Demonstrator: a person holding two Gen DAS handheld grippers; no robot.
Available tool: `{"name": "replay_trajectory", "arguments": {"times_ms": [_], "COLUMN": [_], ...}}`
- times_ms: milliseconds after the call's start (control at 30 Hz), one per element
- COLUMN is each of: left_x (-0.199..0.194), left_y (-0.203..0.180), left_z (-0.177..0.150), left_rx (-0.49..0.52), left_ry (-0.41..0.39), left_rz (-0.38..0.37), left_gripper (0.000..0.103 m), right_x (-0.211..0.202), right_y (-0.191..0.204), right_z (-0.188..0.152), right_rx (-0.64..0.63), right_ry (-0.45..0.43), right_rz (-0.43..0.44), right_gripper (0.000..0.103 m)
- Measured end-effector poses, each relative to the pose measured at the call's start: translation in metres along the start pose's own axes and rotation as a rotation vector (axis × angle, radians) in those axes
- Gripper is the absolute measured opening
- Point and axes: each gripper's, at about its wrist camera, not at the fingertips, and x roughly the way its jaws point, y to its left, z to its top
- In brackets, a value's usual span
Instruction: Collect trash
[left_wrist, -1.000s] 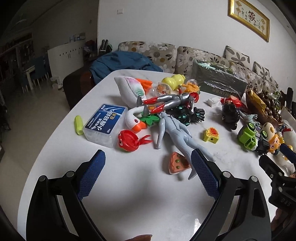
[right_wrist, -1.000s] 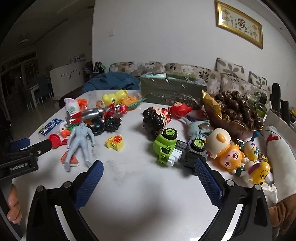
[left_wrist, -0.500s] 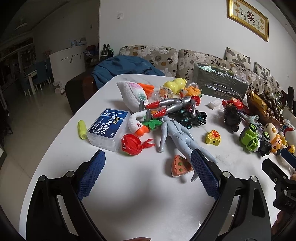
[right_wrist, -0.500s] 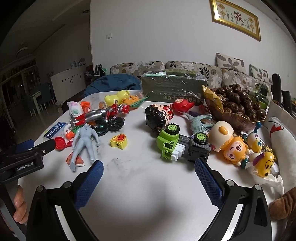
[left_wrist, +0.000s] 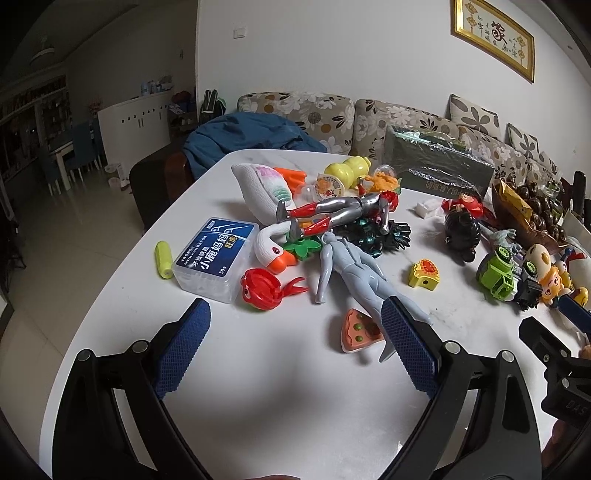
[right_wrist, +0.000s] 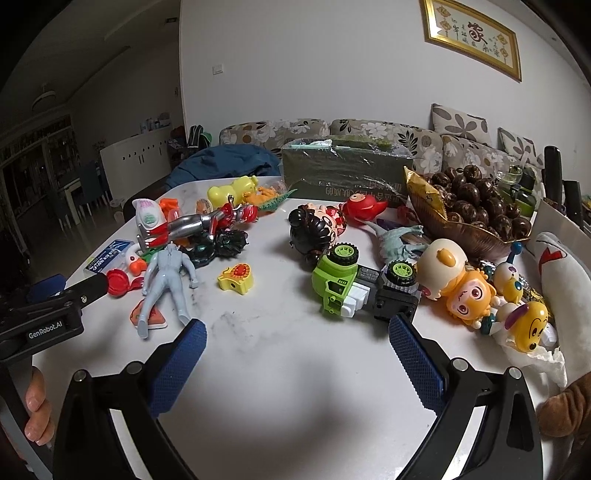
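A white table (left_wrist: 280, 387) carries a spread of toys. Candidate trash: a crumpled white tissue (right_wrist: 535, 356) at the right edge under the yellow figures, a small white paper scrap (left_wrist: 427, 209) near the green box, and a gold snack wrapper (right_wrist: 421, 194) by the bowl. My left gripper (left_wrist: 293, 317) hovers open over bare tabletop, just short of a grey figure (left_wrist: 354, 269) and a pizza-slice toy (left_wrist: 356, 332). My right gripper (right_wrist: 297, 330) is open too, in front of a green toy truck (right_wrist: 338, 280). Neither holds anything.
A floss-pick box (left_wrist: 214, 254), a goose toy (left_wrist: 271, 206) and a red crab (left_wrist: 260, 288) lie left. A dark green box (right_wrist: 345, 177) and a bowl of brown nuts (right_wrist: 476, 206) stand at the back. A white plush (right_wrist: 565, 288) fills the right edge. Behind is a sofa (left_wrist: 332, 114).
Both views have shifted slightly, with the toys sitting a little lower in the left wrist view. Both grippers stay open and no object has moved.
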Motion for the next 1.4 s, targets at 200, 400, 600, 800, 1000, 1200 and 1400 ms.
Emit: {"name": "replay_trajectory", "arguments": {"times_ms": [200, 400, 600, 800, 1000, 1200, 1400], "left_x": [0.0004, 0.0008, 0.0013, 0.0014, 0.0015, 0.0019, 0.0015], "left_y": [-0.0008, -0.0009, -0.0012, -0.0013, -0.0012, -0.0012, -0.0011], "left_z": [0.0002, 0.0003, -0.0008, -0.0007, -0.0007, -0.0008, -0.0034], "left_rx": [0.001, 0.002, 0.002, 0.003, 0.001, 0.001, -0.002], "left_ry": [0.002, 0.004, 0.005, 0.006, 0.006, 0.008, 0.001], "left_rz": [0.002, 0.003, 0.004, 0.004, 0.004, 0.002, 0.010], "left_gripper": [0.091, 0.091, 0.091, 0.091, 0.091, 0.091, 0.091], "right_x": [0.0002, 0.0000, 0.0001, 0.0019, 0.0023, 0.0027, 0.0034], "right_y": [-0.0011, -0.0048, -0.0038, -0.0025, -0.0023, -0.0021, -0.0021], "right_z": [0.0001, 0.0001, -0.0004, -0.0010, -0.0010, -0.0012, -0.0014], "right_rx": [0.005, 0.029, 0.029, 0.022, 0.021, 0.023, 0.020], "right_ry": [0.002, 0.002, 0.000, 0.011, 0.009, 0.012, 0.015], "right_rz": [-0.006, -0.010, -0.022, -0.021, -0.022, -0.023, -0.023], "right_gripper": [0.098, 0.098, 0.098, 0.098, 0.098, 0.098, 0.098]}}
